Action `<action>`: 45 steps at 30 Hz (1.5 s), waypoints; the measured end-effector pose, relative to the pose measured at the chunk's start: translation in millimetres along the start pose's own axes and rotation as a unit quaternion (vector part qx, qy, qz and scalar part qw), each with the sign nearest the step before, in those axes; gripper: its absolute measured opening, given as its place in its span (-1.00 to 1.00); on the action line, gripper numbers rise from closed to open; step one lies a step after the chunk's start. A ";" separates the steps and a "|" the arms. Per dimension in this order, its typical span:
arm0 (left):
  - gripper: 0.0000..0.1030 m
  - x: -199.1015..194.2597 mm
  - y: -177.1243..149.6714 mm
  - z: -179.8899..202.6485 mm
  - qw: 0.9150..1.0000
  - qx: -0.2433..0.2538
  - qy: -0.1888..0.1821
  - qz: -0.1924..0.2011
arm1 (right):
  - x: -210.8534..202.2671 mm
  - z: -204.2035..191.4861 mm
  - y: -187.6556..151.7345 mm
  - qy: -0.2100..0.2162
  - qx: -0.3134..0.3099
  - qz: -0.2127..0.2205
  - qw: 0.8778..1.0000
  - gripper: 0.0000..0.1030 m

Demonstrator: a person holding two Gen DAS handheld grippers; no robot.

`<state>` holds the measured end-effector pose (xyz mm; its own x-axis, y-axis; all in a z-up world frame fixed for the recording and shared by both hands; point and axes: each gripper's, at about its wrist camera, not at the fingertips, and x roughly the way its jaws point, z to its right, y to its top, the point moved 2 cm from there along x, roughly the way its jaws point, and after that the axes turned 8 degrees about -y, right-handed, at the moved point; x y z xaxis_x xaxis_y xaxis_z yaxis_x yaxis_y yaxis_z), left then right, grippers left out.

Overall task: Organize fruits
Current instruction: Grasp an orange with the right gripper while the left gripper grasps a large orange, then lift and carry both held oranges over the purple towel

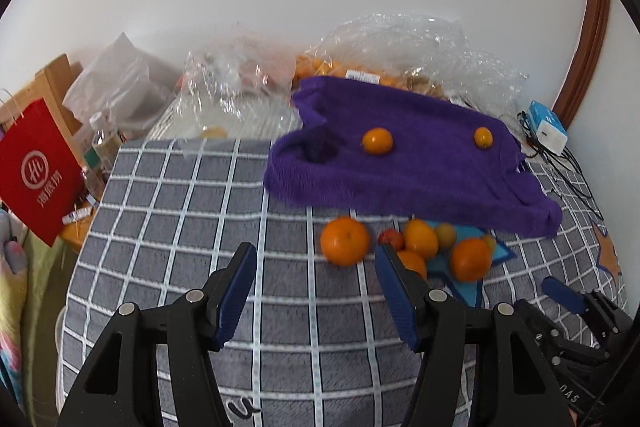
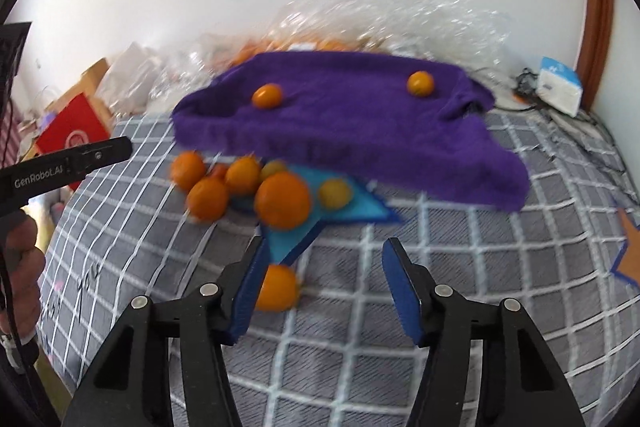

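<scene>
Orange fruits [image 1: 345, 241] clustered beside purple towel [image 1: 400, 171] (seemingly touching).

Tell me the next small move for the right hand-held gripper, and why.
Probably ease the right hand-held gripper slightly left and forward, so the lone orange sits between its fingers. Its jaws stand apart with nothing between them, and that orange lies just behind the left finger, apart from the cluster of fruit. Only two small fruits lie on the purple cloth.
</scene>
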<state>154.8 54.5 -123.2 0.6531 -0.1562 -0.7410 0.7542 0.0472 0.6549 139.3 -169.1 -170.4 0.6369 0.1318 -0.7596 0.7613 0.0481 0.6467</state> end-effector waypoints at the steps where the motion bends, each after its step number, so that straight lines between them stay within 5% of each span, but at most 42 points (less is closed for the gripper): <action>1: 0.15 1.0 -3.6 -2.0 1.000 -0.001 0.001 -0.002 | 2.3 -1.2 -4.1 0.007 -0.001 -0.002 1.000 0.13; 5: 0.15 6.9 -17.1 -7.2 1.000 0.002 0.016 -0.019 | 14.4 -15.0 -18.5 0.024 -0.009 -0.014 1.000 0.07; 8: 0.15 9.0 -23.8 -10.1 1.000 0.002 0.019 -0.024 | 26.4 -22.4 -23.1 0.020 -0.016 -0.029 0.999 -0.25; 13: 0.15 20.5 -28.1 -13.1 1.000 -0.005 0.008 -0.030 | 20.8 -26.3 -24.9 -0.002 -0.040 -0.014 0.999 -0.25; 21: 0.15 44.5 -9.8 -3.8 0.999 -0.009 -0.024 -0.027 | 13.3 30.3 -12.3 -0.054 -0.015 0.005 0.998 -0.25; 33: 0.15 90.2 -3.4 -0.8 0.998 -0.020 -0.024 -0.050 | 39.0 66.2 -11.6 -0.035 0.032 -0.010 0.999 -0.24; 36: -0.26 90.2 -4.8 2.8 0.999 -0.007 -0.031 -0.043 | 39.4 67.3 -11.2 -0.031 0.033 -0.010 0.999 -0.24; 45: -0.25 51.3 -31.6 -1.9 0.998 0.007 -0.049 -0.041 | 40.0 66.2 -11.2 -0.033 0.032 -0.010 0.999 -0.22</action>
<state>164.6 46.8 -182.1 0.5784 -0.2545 -0.7751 0.8041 0.0173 0.5943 164.3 -229.9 -212.7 0.6264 0.0650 -0.7768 0.7789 -0.0134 0.6270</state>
